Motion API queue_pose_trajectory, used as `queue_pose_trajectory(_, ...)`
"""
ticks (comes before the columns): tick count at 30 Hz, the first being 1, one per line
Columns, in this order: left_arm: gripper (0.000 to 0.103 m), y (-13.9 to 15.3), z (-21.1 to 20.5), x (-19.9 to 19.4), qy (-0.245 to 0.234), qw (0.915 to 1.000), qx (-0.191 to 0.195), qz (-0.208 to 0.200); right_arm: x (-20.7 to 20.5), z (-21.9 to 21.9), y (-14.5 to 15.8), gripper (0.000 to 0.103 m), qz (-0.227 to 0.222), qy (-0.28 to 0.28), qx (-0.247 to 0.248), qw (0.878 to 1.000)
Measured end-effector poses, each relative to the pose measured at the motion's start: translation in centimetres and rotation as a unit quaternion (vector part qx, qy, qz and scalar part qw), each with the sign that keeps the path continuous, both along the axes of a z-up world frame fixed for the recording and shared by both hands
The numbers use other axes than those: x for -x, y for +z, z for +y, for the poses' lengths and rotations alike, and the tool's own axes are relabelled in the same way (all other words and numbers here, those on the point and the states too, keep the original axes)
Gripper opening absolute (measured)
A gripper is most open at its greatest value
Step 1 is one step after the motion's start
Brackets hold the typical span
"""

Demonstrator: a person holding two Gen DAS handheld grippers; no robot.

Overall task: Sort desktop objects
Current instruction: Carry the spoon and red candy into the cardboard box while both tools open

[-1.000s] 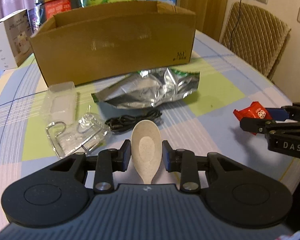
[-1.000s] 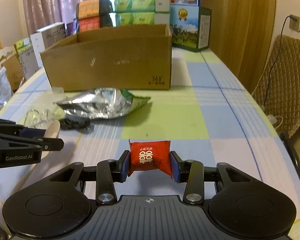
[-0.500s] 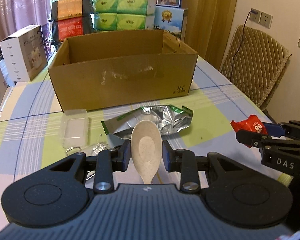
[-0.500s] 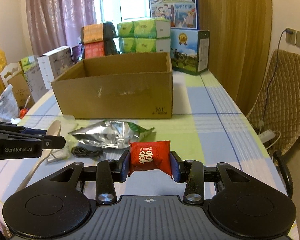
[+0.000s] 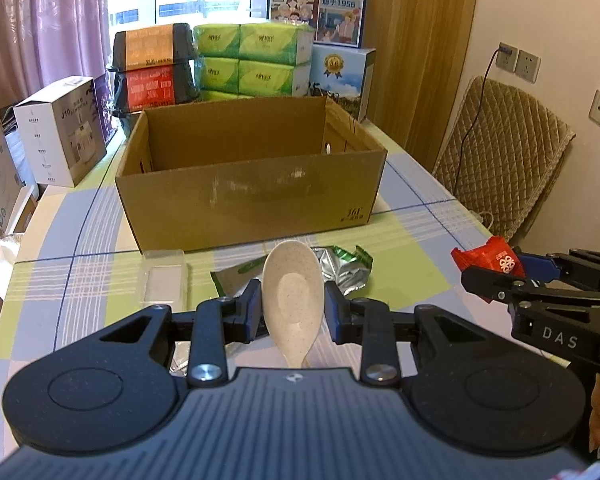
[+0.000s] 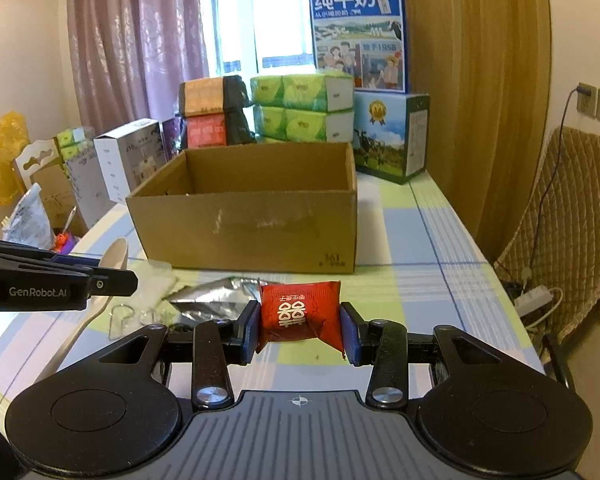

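A speckled beige plastic spoon (image 5: 292, 296) sits clamped bowl-up in the left gripper (image 5: 292, 312), above the checked tablecloth (image 5: 412, 248) — the right gripper (image 6: 300, 330) pinches a red foil candy packet (image 6: 300, 314), both held short of the open brown cardboard box (image 5: 248, 200).

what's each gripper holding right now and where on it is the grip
The left gripper clamps the speckled spoon across the sides of its bowl. The right gripper pinches the red candy packet by its two ends.

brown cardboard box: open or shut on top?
Open. The brown cardboard box has no flaps over it; its inner walls show in both wrist views. Its floor is hidden.
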State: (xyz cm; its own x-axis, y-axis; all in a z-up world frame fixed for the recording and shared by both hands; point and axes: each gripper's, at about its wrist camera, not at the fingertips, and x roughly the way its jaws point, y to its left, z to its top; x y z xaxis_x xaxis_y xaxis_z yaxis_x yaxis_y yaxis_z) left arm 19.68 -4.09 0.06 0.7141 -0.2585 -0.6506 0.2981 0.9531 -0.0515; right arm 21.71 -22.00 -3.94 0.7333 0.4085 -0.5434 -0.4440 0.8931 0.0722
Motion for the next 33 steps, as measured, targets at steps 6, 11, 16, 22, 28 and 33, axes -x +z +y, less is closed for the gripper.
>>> queue_pose_trajectory(6, 0.027, 1.9, 0.1, -1.8, -0.006, 0.9999, -0.007, -0.014, -2.0, 0.5, 2.2, 0.039, -0.01, 0.011, -0.005, 1.0)
queue_pose_trajectory(11, 0.027, 4.5, 0.4, -5.3, -0.008, 0.9994, -0.015, -0.03, -5.7, 1.7, 4.6, 0.039, -0.019, 0.023, -0.009, 1.0)
queue_pose_trajectory(16, 0.027, 6.5, 1.7, -10.3, 0.003, 0.9996, -0.002, -0.03, -10.4, 3.2, 6.6, 0.039, -0.024, 0.032, -0.01, 0.999)
queue_pose_trajectory(22, 0.027, 7.1, 3.2, -16.6, 0.021, 0.9993, -0.006, -0.031, -15.7, 5.8, 7.7, 0.039, -0.021, 0.054, 0.005, 0.998)
queue_pose_trajectory(28, 0.027, 6.6, 3.5, -22.1, 0.022, 0.9995, 0.013, -0.017, -20.2, 8.2, 7.7, 0.039, -0.011, 0.062, 0.009, 0.998)
queue_pose_trajectory(33, 0.027, 6.0, 3.3, -25.1, 0.022, 0.9996, 0.011, -0.016, -23.3, 10.3, 7.2, 0.039, -0.008, 0.065, 0.011, 0.998)
